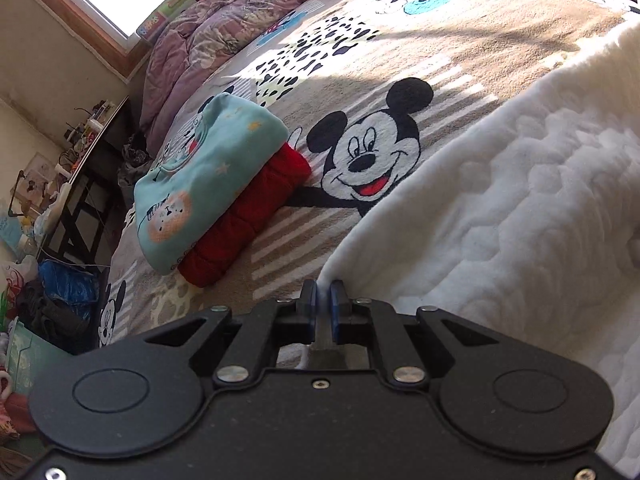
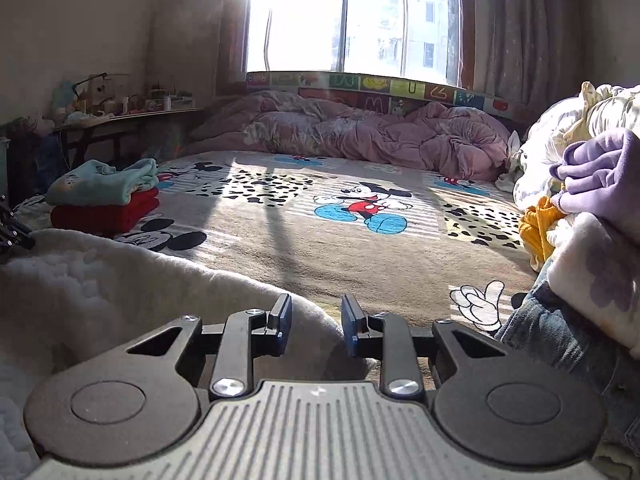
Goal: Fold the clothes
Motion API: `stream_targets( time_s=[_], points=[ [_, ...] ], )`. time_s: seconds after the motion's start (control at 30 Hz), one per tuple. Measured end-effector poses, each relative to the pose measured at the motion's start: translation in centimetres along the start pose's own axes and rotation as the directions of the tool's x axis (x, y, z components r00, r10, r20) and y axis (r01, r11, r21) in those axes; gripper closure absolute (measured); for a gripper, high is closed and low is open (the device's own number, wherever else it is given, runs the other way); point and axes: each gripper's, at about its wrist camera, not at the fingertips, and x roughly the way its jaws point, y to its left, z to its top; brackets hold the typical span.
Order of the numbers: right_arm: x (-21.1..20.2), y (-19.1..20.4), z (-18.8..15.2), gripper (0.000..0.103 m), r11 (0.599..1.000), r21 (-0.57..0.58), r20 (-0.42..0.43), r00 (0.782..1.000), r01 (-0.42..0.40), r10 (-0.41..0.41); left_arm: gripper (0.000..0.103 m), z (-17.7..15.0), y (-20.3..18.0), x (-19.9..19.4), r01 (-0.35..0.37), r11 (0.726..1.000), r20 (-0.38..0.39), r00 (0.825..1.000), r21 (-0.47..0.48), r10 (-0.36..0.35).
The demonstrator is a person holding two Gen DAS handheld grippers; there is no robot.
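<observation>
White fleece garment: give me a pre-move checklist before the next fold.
1. Left gripper shut on the white fleece garment edge: ok.
2. Right gripper holding fleece: not ok, jaws open, nothing between them.
3. Fleece lying flat: cannot tell.
4. Bedspread ahead free for folding: ok.
5. Folded stack, teal top on red garment, apart from the fleece: ok.

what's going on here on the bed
A person is folding laundry on a Mickey Mouse blanket with two handheld grippers. The left gripper is shut on an edge of a white fleece garment. The right gripper is open above another edge of it, holding nothing. A folded teal top sits on a folded red piece, and an unfolded pile waits on the right.
</observation>
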Motion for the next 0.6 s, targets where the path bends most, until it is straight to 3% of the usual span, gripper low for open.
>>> stream_targets(
  time_s=[0.1,0.17,0.23,0.33,0.4,0.47,0.6],
  points=[
    [0.5,-1.7,-0.3,0.051,0.993,0.113,-0.003,1.0,-0.013,0.014,0.083,-0.3,0.9,0.7,-0.075,0.997,-0.036,0.997,-0.032,0.074],
    [0.9,-2.9,-0.8,0.045,0.982,0.188,-0.02,0.999,-0.025,0.029,0.061,-0.8,2.0,0.8,-0.083,0.994,-0.056,0.995,-0.068,0.079],
    [1.3,-4.1,-1.4,0.044,0.967,0.251,-0.044,0.998,-0.042,0.055,0.06,-1.4,3.1,0.7,-0.06,0.993,-0.072,0.996,-0.105,0.053],
    [2.2,-5.8,-2.9,0.041,0.916,0.393,-0.095,0.986,-0.087,0.135,0.06,-2.5,4.8,0.8,0.03,0.977,-0.108,0.993,-0.209,-0.053],
    [3.1,-6.6,-3.9,0.041,0.879,0.463,-0.138,0.971,-0.111,0.196,0.06,-3.4,5.6,1.0,0.102,0.948,-0.123,0.982,-0.301,-0.144],
    [4.1,-6.4,-4.8,0.04,0.876,0.471,-0.177,0.961,-0.107,0.213,0.06,-4.1,5.9,1.4,0.165,0.91,-0.127,0.965,-0.379,-0.228],
    [6.2,-5.0,-5.3,0.038,0.881,0.463,-0.236,0.945,-0.094,0.224,0.06,-5.1,5.5,2.1,0.228,0.858,-0.135,0.937,-0.46,-0.321]
  ],
)
